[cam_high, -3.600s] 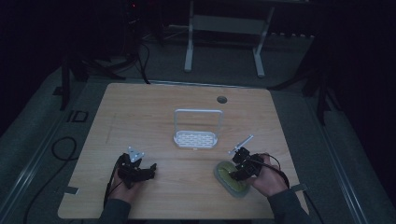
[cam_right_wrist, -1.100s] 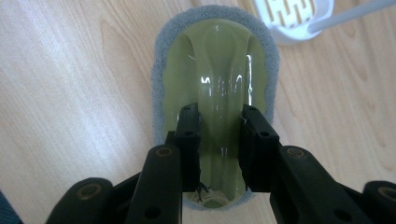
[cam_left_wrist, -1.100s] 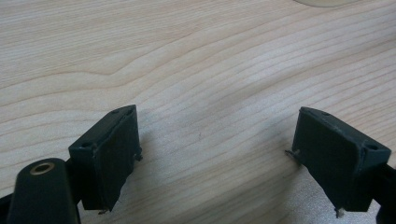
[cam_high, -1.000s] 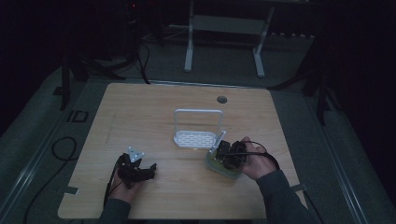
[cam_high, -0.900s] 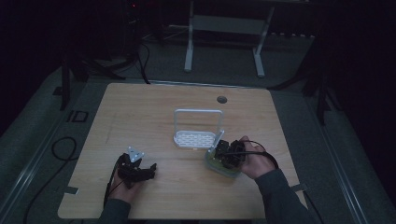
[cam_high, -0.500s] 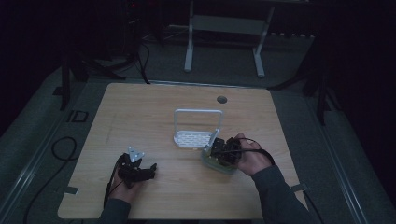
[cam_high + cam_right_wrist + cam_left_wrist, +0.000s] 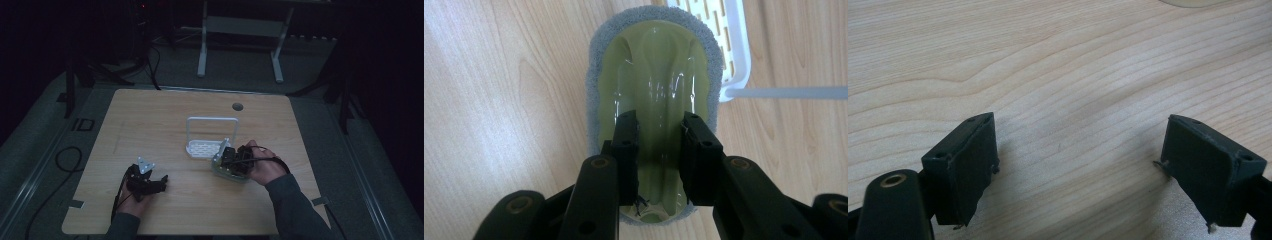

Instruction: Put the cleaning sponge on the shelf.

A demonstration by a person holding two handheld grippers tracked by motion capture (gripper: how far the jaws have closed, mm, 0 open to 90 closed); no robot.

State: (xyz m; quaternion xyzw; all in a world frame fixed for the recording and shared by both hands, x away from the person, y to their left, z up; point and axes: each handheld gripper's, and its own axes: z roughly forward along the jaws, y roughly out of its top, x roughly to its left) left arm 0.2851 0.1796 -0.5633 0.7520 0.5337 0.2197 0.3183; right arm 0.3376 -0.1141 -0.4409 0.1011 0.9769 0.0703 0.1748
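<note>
A scrubbing sponge (image 7: pixel 654 65) with a glossy olive-green moulded grip and a grey fuzzy pad rim is tilted off the wooden table (image 7: pixel 165 120) beside a white slotted rack (image 7: pixel 205 148). My right gripper (image 7: pixel 659 150) is shut on the raised ridge of the green grip, one pad on each side. In the high view the right gripper (image 7: pixel 231 159) and the sponge (image 7: pixel 222 172) are at the rack's front right corner. My left gripper (image 7: pixel 157 182) rests at the front left of the table, and the left gripper (image 7: pixel 1080 165) stands open over bare wood.
The rack (image 7: pixel 736 45) has a tall white loop handle (image 7: pixel 212 120) at its back. A round cable hole (image 7: pixel 237 106) is at the table's far edge. Cables trail from both grippers, and a white metal frame (image 7: pixel 240 30) stands on the floor behind.
My right hand has carried the sponge from the front right of the table leftward and away from me, up to the rack's corner. The left gripper has stayed put.
</note>
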